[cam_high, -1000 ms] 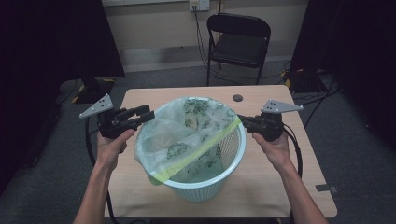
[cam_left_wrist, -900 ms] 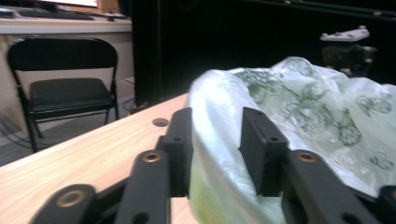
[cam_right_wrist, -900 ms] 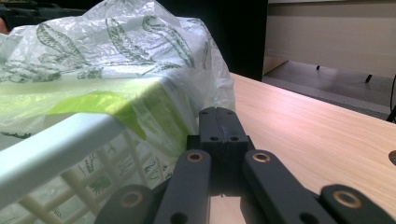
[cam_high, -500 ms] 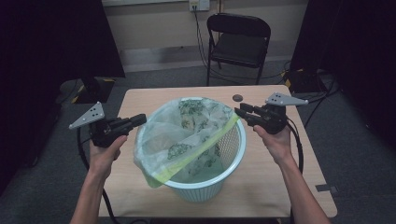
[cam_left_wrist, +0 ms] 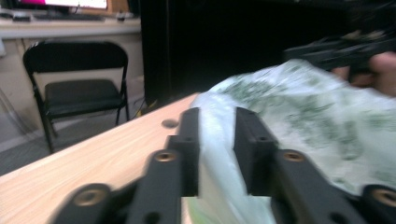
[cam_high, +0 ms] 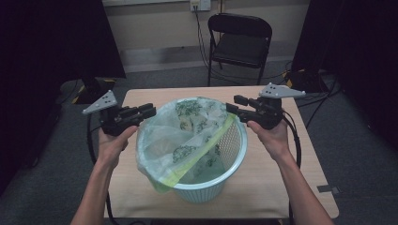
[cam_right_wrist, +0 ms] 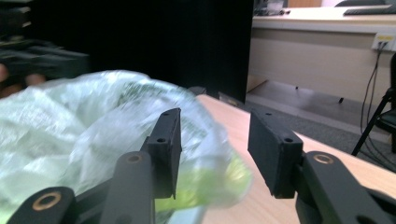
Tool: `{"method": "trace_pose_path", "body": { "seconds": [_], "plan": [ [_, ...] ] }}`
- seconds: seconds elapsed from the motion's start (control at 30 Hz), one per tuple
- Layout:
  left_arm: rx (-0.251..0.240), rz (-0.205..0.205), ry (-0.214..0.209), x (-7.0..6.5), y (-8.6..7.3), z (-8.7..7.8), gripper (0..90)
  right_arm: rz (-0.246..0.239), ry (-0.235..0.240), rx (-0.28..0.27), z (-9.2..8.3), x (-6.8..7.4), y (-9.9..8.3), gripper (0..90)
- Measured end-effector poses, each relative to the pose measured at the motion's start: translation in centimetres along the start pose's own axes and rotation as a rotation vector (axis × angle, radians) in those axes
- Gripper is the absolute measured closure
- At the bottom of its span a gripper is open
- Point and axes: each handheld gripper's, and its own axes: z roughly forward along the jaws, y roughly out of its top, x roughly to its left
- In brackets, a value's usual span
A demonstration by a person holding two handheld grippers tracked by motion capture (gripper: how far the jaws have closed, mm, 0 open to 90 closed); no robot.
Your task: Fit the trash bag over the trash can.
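On the left side of the table (cam_high: 141, 96) the left gripper (cam_high: 149, 111) is held level in the person's left hand (cam_high: 112, 143), its tips just at the left rim of the basket (cam_high: 232, 154). In the left gripper view a fold of the bag (cam_high: 187, 136) runs up between the two black jaws; they have just been opening a little, and the film sits in the narrow gap, though blur makes it hard to say whether the pads press on it (I cannot tell).

The basket, a pale blue-white mesh bin, stands upright in the middle of the table, nearer its front edge than its back edge. The bag is a thin translucent liner with a green leaf print and a yellow-green band; it is draped over the basket's left and front rim and puffs up above the opening, while the right part of the rim is bare mesh. A small dark round spot (cam_left_wrist: 169, 123) lies on the wood towards the back edge.

At the right, the right gripper (cam_high: 233, 104) is held level in the right hand (cam_high: 270, 136), its tips above the basket's back right rim. In the right gripper view (cam_right_wrist: 212, 154) its jaws stand well apart and have just been opening; the bag's edge bulges behind the left one, and neither pad presses on it.
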Motion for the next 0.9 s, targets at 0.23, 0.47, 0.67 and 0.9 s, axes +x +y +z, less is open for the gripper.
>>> {"method": "trace_pose_path", "body": {
  "seconds": [0.23, 0.47, 0.67, 0.9],
  "plan": [
    [-0.006, 0.032, 0.002, -1.2, -0.7, -1.6, 90.0, 0.010, -0.004, 0.025, -0.5, -0.1, -0.6, 51.8],
    [-0.024, 0.027, -0.017, -2.0, -1.3, -3.7, 87.0, 0.020, 0.020, 0.040, 0.3, -0.6, -0.5, 49.5],
    [-0.062, -0.037, 0.005, 0.0, -1.0, -2.3, 78.8, 0.027, 0.040, 0.056, 1.7, -0.9, 0.2, 50.8],
    [-0.038, -0.021, 0.001, -0.2, -1.1, -1.5, 82.6, 0.024, 0.060, 0.055, 2.1, -1.4, 0.9, 49.4]
  ]
}}
